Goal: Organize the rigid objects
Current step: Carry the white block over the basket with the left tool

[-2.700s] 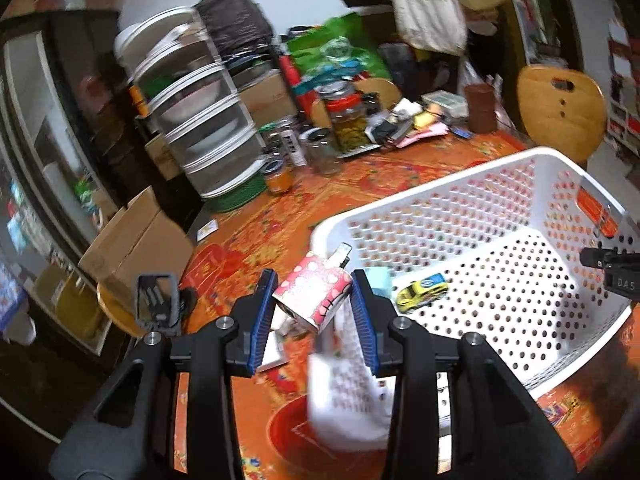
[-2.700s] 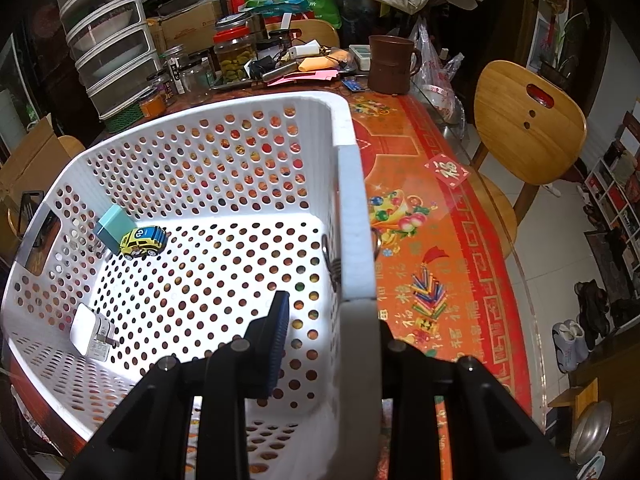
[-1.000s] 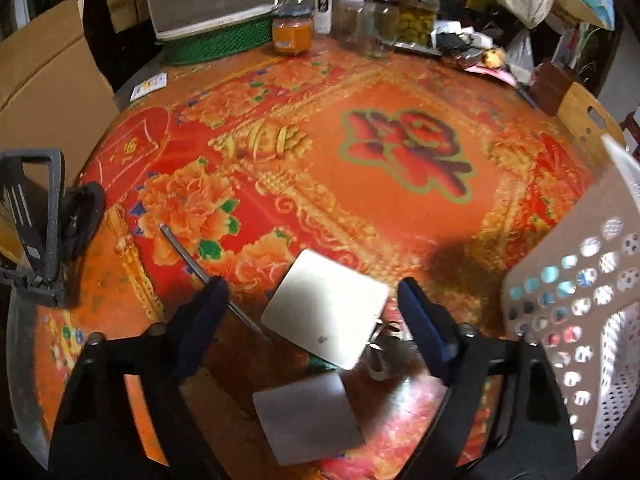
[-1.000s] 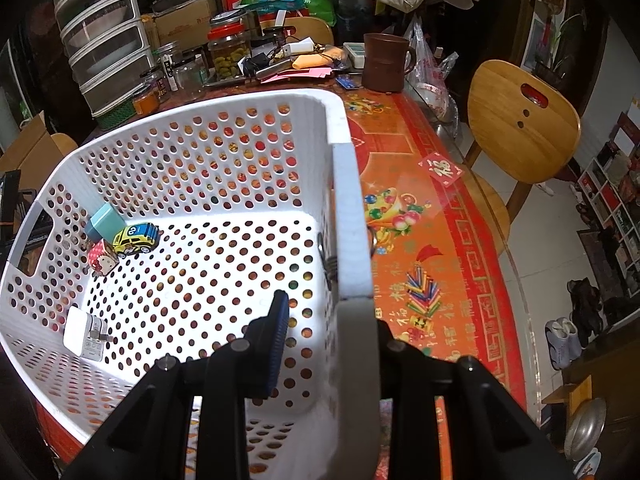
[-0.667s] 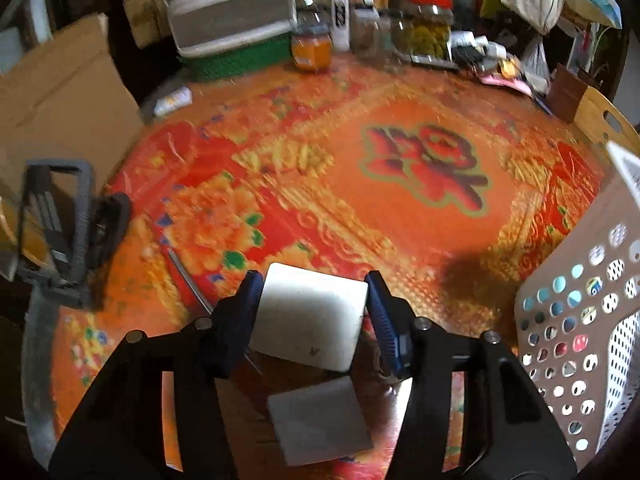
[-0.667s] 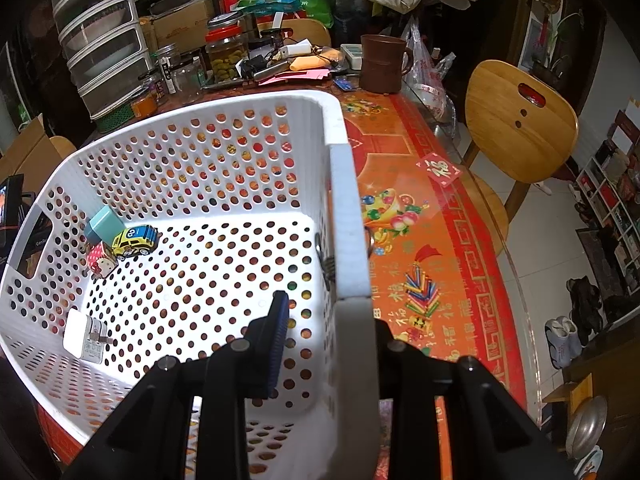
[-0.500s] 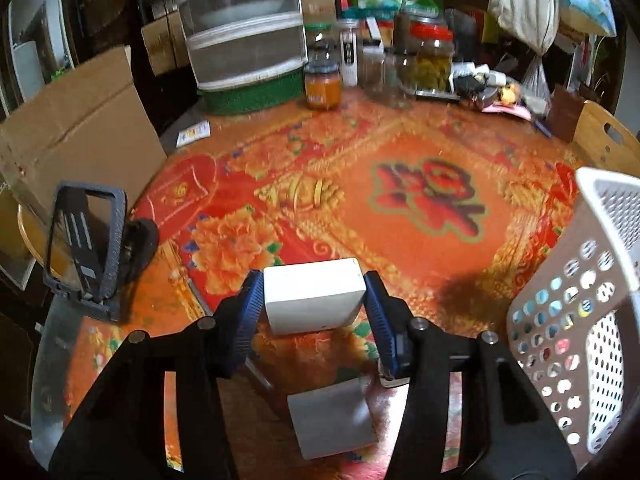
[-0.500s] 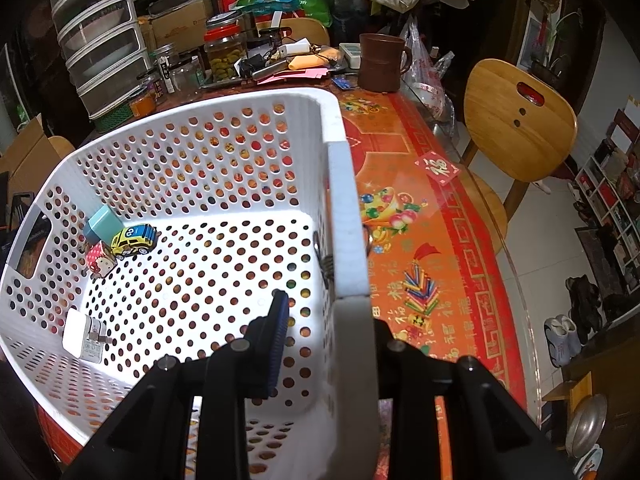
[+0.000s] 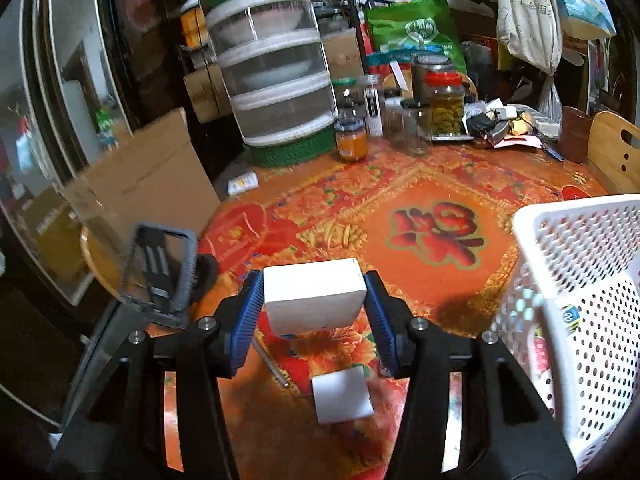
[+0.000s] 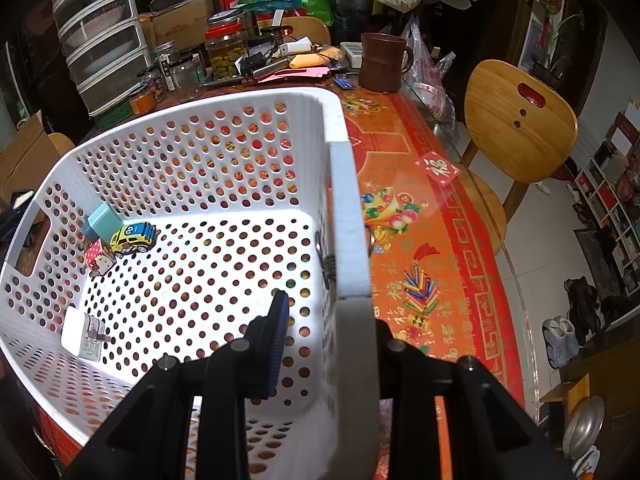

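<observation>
**White box held above the patterned surface, basket wall clamped**

The left gripper (image 9: 315, 312) is closed on a white box (image 9: 314, 295), a smooth, matte, rectangular block with rounded edges, pinched between ribbed blue pads and held clear of the surface (image 9: 420, 216), which is covered in a glossy red and orange floral cloth. Below the box lie a smaller white block (image 9: 341, 399) and a thin metal rod (image 9: 272, 364), both on the cloth. To the right stands the white basket (image 9: 576, 248), rigid plastic pierced with round holes, near the held box but apart from it.

The right gripper (image 10: 328, 344) is closed on the basket's side wall (image 10: 348, 220), one finger inside and one outside. In the basket's far left corner sit a yellow toy car (image 10: 134, 238), a teal box (image 10: 105, 220) and a small pink patterned box (image 10: 100, 262), close together; a white charger (image 10: 84, 338) lies apart nearer the front.

Glass jars (image 9: 446, 106), a tiered clear container (image 9: 276, 68), a cardboard sheet (image 9: 148, 184) and a black phone stand (image 9: 160, 268) crowd the surface's far and left edges.
</observation>
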